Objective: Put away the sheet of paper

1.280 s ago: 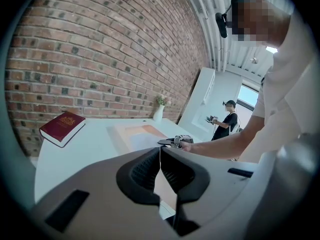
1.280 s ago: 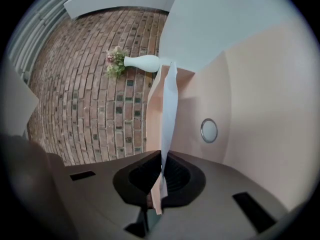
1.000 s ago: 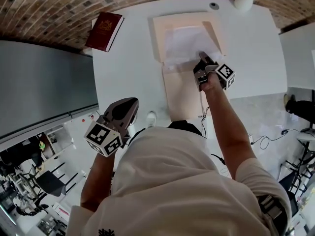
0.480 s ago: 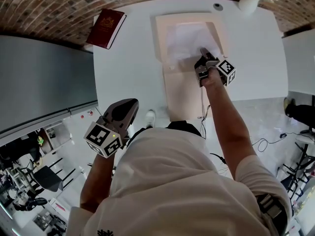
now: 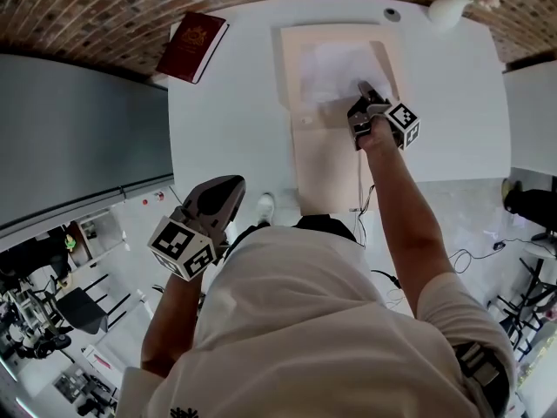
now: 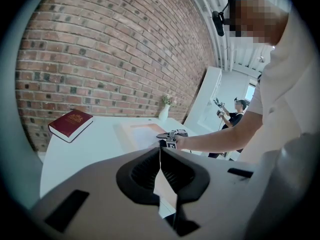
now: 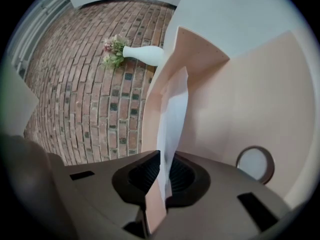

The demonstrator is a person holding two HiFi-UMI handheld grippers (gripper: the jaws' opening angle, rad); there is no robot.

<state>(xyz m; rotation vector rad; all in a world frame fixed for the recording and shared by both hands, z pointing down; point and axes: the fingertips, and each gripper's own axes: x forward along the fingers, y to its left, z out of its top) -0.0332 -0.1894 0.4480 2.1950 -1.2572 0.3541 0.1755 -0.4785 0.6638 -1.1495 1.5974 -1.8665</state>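
Note:
A white sheet of paper (image 5: 331,68) lies in the top half of an open beige folder (image 5: 326,172) on the white table (image 5: 235,120). My right gripper (image 5: 360,87) is over the folder's middle, shut on the sheet's near edge. In the right gripper view the sheet (image 7: 175,114) stands on edge between the closed jaws of that gripper (image 7: 162,171), with a beige strip pinched beside it, against the folder (image 7: 250,104). My left gripper (image 5: 233,185) hangs off the table's near edge by my body. Its jaws (image 6: 160,156) are shut with nothing between them.
A dark red book (image 5: 191,46) lies at the table's far left corner. A white vase (image 5: 448,7) with flowers stands at the far right, near a small round object (image 5: 392,13). A brick wall runs behind the table. The folder has a round clasp (image 7: 255,165).
My right gripper has moved slightly away from me over the folder, taking the sheet's edge with it. The left gripper has stayed where it was.

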